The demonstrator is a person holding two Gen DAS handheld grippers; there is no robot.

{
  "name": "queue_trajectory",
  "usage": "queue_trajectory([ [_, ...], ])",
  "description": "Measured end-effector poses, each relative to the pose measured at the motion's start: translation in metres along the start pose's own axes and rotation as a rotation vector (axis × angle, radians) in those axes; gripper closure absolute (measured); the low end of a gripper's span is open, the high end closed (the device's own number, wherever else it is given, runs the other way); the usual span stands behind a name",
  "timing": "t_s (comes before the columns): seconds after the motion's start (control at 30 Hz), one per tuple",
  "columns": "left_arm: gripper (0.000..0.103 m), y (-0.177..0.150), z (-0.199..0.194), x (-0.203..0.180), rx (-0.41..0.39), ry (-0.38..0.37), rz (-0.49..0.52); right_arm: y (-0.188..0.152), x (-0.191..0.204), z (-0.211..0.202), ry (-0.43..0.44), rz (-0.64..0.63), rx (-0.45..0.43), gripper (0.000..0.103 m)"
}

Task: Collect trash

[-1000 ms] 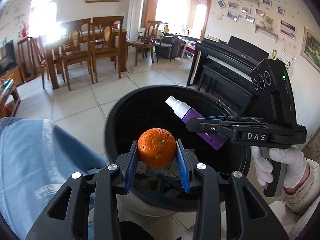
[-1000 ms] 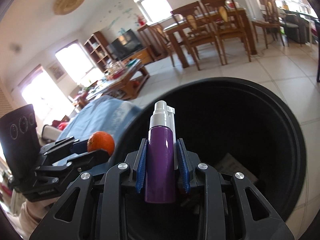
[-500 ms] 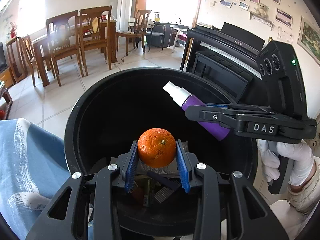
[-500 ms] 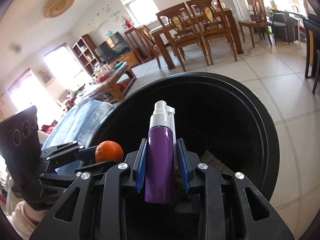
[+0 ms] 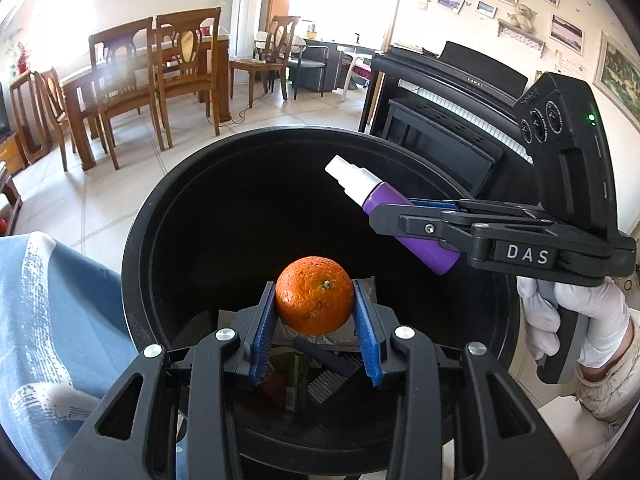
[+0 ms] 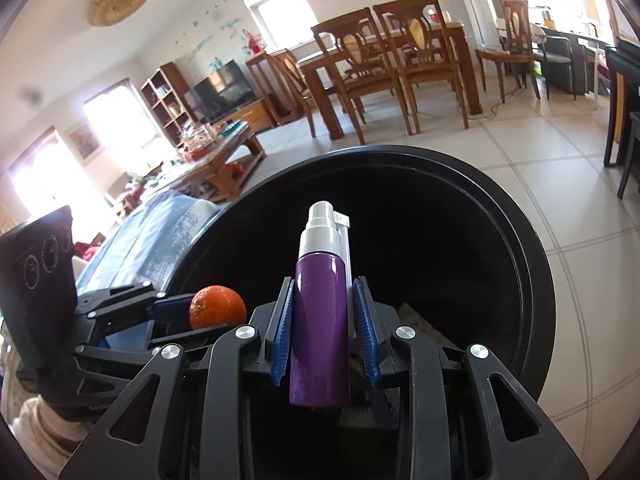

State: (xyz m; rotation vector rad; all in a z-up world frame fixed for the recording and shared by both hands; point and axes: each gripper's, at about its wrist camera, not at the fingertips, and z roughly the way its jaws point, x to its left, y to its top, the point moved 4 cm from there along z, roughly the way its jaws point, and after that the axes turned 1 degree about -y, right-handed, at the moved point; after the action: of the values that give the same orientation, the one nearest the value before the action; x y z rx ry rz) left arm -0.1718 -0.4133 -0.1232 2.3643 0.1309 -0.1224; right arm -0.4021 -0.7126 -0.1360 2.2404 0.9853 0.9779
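left tool opening, orange still between pads; right tool pinches purple spray bottle.

Bright daylight, windows blown out; bin interior black; strong fisheye bending at edges.

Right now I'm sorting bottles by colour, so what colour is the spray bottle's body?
Purple, with a white spray top; the spray bottle shows best in the right wrist view.
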Motion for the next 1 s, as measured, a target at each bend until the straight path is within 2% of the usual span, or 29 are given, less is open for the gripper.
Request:
queue_trajectory([
  [0.2,0.063,0.0,0.0,0.0,0.005,0.003,0.001,0.004,0.008,0.007,-0.005,0.001,0.007,0.072],
  [0.23,0.06,0.0,-0.001,0.0,0.0,0.001,0.002,0.004,0.009,0.007,-0.002,0.003,0.008,0.07],
  [0.3,0.042,0.002,-0.005,0.0,-0.014,0.009,0.005,0.006,0.017,0.011,0.001,0.0,0.008,0.057],
  [0.33,0.031,0.002,-0.007,-0.001,-0.024,0.017,0.008,0.007,0.02,0.011,-0.004,-0.007,0.005,0.054],
  [0.4,0.03,0.002,-0.011,-0.002,-0.038,0.018,0.016,0.006,0.023,0.012,-0.015,-0.012,0.005,0.05],
  [0.57,0.02,0.001,-0.016,-0.004,-0.05,0.036,0.027,0.005,0.026,0.013,-0.019,-0.01,0.002,0.049],
  [0.83,0.014,-0.004,-0.026,-0.001,-0.073,0.057,0.03,0.005,0.028,0.015,-0.021,-0.009,0.001,0.049],
  [0.93,0.009,-0.006,-0.032,-0.003,-0.09,0.068,0.032,0.005,0.031,0.016,-0.018,-0.011,0.001,0.049],
  [0.97,0.009,-0.006,-0.034,-0.002,-0.095,0.068,0.031,0.005,0.033,0.017,-0.018,-0.012,0.001,0.048],
  [1.0,0.009,-0.006,-0.037,-0.001,-0.101,0.069,0.029,0.006,0.034,0.017,-0.018,-0.012,-0.002,0.042],
])
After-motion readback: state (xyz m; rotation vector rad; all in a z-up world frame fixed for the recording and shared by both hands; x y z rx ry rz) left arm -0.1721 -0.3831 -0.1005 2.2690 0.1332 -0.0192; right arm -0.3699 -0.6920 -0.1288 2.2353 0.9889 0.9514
